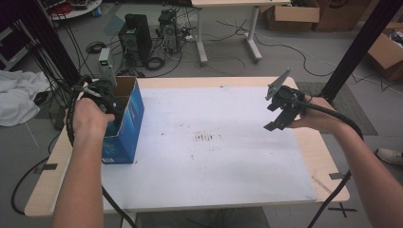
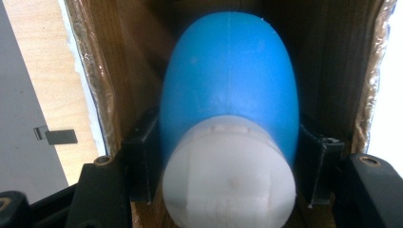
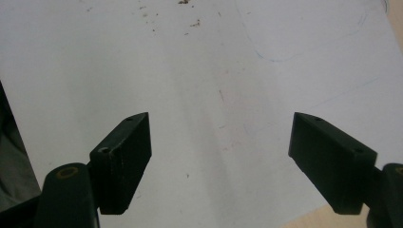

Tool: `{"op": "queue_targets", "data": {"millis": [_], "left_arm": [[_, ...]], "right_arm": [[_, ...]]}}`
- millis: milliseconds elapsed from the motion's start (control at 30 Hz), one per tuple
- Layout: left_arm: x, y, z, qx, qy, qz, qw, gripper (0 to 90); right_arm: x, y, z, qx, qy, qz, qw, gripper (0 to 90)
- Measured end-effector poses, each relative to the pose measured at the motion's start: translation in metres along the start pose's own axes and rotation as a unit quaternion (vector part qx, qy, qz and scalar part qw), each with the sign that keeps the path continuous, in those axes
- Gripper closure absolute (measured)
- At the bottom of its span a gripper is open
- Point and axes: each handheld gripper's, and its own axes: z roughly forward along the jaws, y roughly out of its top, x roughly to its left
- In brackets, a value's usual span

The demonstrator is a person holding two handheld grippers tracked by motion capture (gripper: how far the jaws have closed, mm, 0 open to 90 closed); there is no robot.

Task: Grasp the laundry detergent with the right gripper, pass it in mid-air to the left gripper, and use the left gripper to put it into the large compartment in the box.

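Note:
A blue bottle [image 2: 230,71] with a white cap [image 2: 228,175] lies along my left gripper [image 2: 230,161], whose jaws press on both of its sides. The bottle is down inside an open blue cardboard box [image 1: 127,118] with brown inner walls [image 2: 119,71]. In the high view the left gripper [image 1: 102,92] reaches into the box's top at the table's left side. Over the right part of the table my right gripper [image 1: 276,116] is held up, open. Its jaws stand wide apart above the white sheet, and the right gripper [image 3: 221,156] has nothing between them.
A white sheet [image 1: 214,156] with small dark marks covers most of the wooden table [image 1: 328,185]. On the floor behind stand computer towers [image 1: 135,35], cables and cardboard boxes [image 1: 292,14]. A white cloth [image 1: 16,95] lies at the left, and a black post [image 1: 354,52] rises at the right.

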Motion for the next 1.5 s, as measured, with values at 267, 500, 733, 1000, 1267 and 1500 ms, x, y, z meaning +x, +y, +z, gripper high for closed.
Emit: {"op": "queue_targets", "data": {"millis": [267, 500, 733, 1000, 1267, 1500], "left_arm": [[-0.001, 0.0, 0.0, 0.001, 0.001, 0.0, 1.0, 37.8], [-0.001, 0.0, 0.0, 0.001, 0.001, 0.0, 1.0, 37.8], [-0.001, 0.0, 0.0, 0.001, 0.002, 0.002, 1.0, 37.7], [-0.003, 0.001, -0.001, 0.001, 0.007, 0.005, 1.0, 34.4], [-0.005, -0.001, -0.013, -0.01, 0.012, 0.019, 0.9997, 27.1], [-0.011, -0.005, -0.042, -0.037, 0.007, 0.058, 0.9976, 20.1]], "right_arm": [[0.0, -0.001, 0.0, 0.003, -0.001, 0.002, 1.0, 22.1], [0.0, -0.001, 0.0, 0.004, -0.001, 0.001, 1.0, 22.1], [0.0, 0.001, -0.001, 0.004, -0.001, 0.0, 1.0, 22.1], [0.0, 0.0, -0.003, 0.006, -0.002, 0.001, 1.0, 22.1], [0.001, -0.001, -0.004, 0.005, -0.002, 0.0, 1.0, 22.1], [0.002, 0.0, -0.007, 0.004, -0.001, 0.002, 1.0, 22.0]]}}
